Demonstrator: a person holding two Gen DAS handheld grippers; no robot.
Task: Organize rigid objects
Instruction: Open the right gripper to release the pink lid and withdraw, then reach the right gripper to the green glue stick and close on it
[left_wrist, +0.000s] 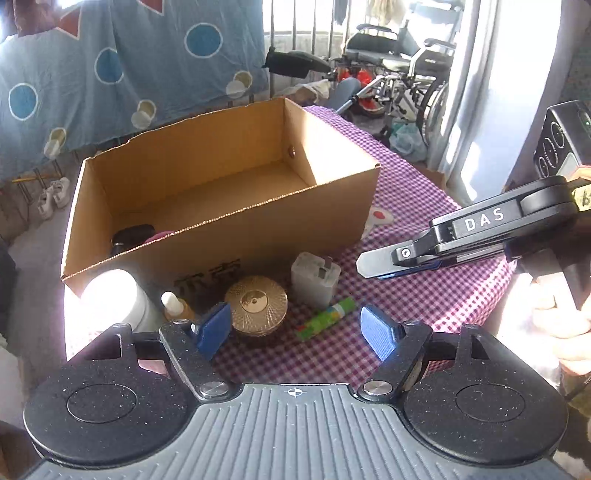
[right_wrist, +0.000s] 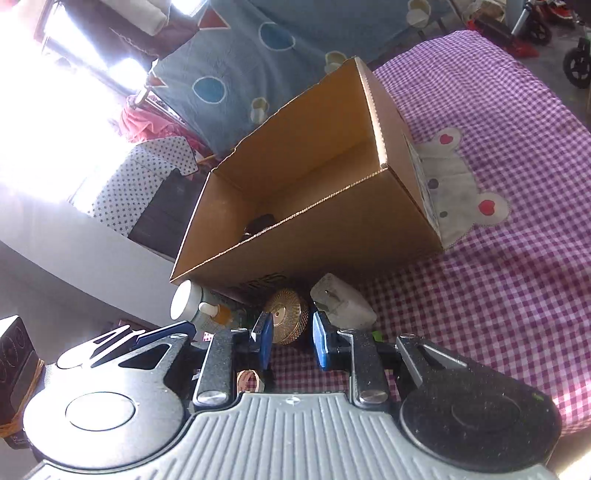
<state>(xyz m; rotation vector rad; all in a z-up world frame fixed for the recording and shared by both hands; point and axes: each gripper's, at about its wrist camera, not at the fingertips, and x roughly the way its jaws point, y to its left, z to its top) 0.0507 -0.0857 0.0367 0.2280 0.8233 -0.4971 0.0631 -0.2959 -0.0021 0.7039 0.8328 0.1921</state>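
Note:
An open cardboard box stands on the purple checked cloth and holds a dark object and something pink in its left corner. In front of it lie a white jar, a small dropper bottle, a round gold tin, a white plug adapter and a green tube. My left gripper is open and empty above the tin and tube. My right gripper is partly open and empty, with the gold tin just beyond its fingertips; it also shows in the left wrist view.
The box fills the middle of the right wrist view, with the adapter and the jar before it. A grey animal patch is sewn on the cloth. A wheelchair and a blue spotted sheet stand behind the table.

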